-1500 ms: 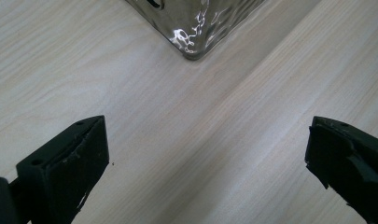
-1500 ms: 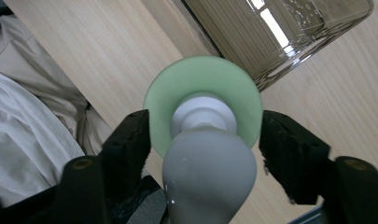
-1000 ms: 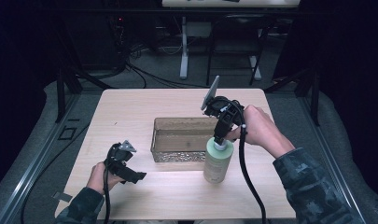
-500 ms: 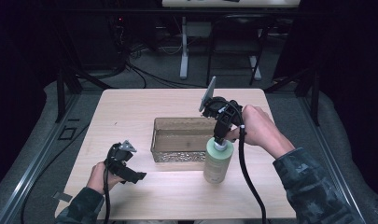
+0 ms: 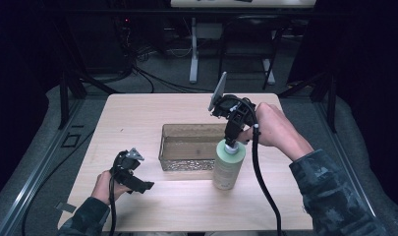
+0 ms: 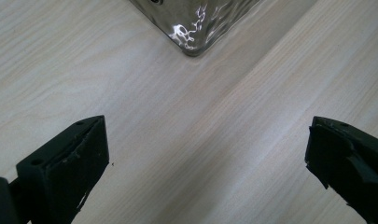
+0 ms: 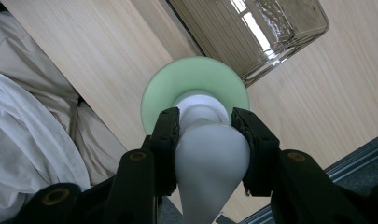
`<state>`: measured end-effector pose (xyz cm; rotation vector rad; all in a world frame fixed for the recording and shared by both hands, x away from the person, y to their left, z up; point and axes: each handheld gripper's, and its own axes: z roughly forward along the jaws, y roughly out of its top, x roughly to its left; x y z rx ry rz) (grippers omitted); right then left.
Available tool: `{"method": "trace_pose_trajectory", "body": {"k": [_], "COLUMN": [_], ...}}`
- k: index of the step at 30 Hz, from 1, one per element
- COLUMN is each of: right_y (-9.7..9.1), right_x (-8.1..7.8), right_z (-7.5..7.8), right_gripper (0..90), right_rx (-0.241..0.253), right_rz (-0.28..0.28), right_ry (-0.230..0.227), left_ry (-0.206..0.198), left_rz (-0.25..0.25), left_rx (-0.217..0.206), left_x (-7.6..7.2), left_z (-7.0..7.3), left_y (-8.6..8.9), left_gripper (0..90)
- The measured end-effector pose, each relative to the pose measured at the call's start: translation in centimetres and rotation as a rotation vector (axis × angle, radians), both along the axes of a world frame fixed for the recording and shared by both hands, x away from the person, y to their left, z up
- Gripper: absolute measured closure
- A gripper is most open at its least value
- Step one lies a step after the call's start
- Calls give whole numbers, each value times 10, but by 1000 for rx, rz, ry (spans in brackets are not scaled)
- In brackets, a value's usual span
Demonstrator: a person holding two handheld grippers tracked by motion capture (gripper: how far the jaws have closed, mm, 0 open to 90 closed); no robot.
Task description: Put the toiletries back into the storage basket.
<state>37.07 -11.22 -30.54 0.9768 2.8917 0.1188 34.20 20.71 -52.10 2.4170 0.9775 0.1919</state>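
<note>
Standing in a dark room: pale wooden table (image 5: 152, 113), cables and stands on the floor beyond. At centre, clear glass tray (image 5: 186, 147); touching its near right corner, upright green pump bottle (image 5: 228, 167). Right gripper (image 7: 203, 123), from above, clamped on the bottle's white pump neck. Left gripper (image 6: 205, 154), near left, jaws wide apart over bare wood.

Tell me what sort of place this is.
Probably a lab or recording studio: a lone wooden table in a dark room, cables across the grey floor, equipment stands behind.
</note>
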Motion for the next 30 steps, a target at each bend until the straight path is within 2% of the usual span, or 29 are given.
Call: {"method": "trace_pose_trajectory", "body": {"k": [30], "right_y": [14], "right_x": [6], "right_z": [40], "right_gripper": [629], "right_rx": [-9], "right_rz": [31], "right_ry": [-17], "left_ry": [17], "left_rz": [-6], "left_rx": [-2], "left_x": [1], "left_z": [-1], "left_y": [0], "left_gripper": [0]}}
